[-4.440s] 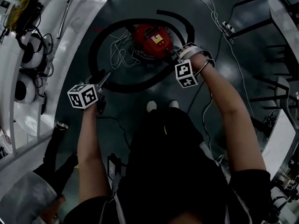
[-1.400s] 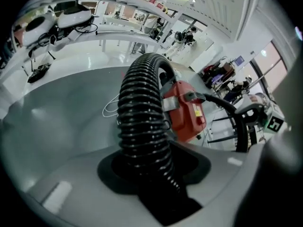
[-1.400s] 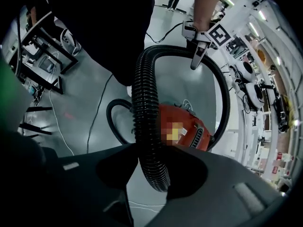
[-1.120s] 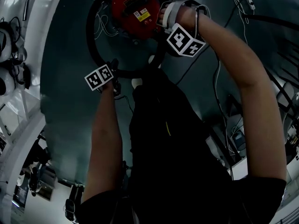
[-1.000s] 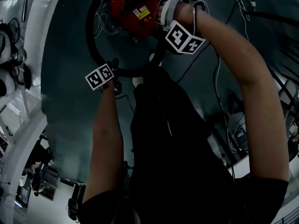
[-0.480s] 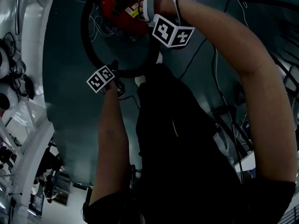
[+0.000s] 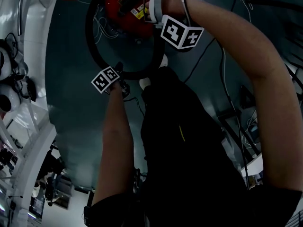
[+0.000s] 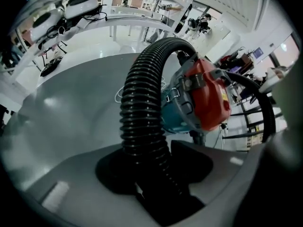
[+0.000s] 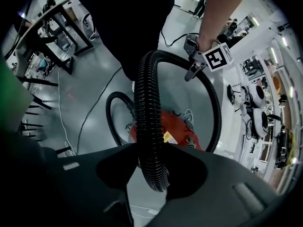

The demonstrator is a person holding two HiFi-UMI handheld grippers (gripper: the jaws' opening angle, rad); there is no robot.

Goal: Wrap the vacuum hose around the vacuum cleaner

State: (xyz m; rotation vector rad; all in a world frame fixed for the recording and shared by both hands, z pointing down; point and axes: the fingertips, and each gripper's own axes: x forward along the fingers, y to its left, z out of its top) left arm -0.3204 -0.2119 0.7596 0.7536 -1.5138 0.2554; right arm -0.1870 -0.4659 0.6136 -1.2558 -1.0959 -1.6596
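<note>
Two hand-held grippers are on the black ribbed vacuum hose (image 7: 88,32), which curves in a wide loop around the red vacuum cleaner (image 7: 124,6) standing on the grey floor (image 7: 71,108) at the top of the head view.

The left hand-held gripper (image 8: 154,162) is at the lower edge of that loop, just left of the person's white shoes (image 7: 144,82), with its marker cube (image 7: 105,79) toward the bottom left. In the left gripper view the hose rises from between the jaws and arches to the right onto the red and teal body of the machine. These jaws have just been opening. They stand slightly apart, with the hose between them and the pads close on both sides, not clearly pinching it.

The right hand-held gripper (image 9: 152,171) is at the right side of the cleaner, near the top centre of the head view. Its jaws are clamped on the hose, which climbs up the middle of the right gripper view and bends right toward the other gripper. The red cleaner lies just behind the pads.

Thin white cables (image 7: 100,25) lie on the floor inside the loop, left of the cleaner.
</note>
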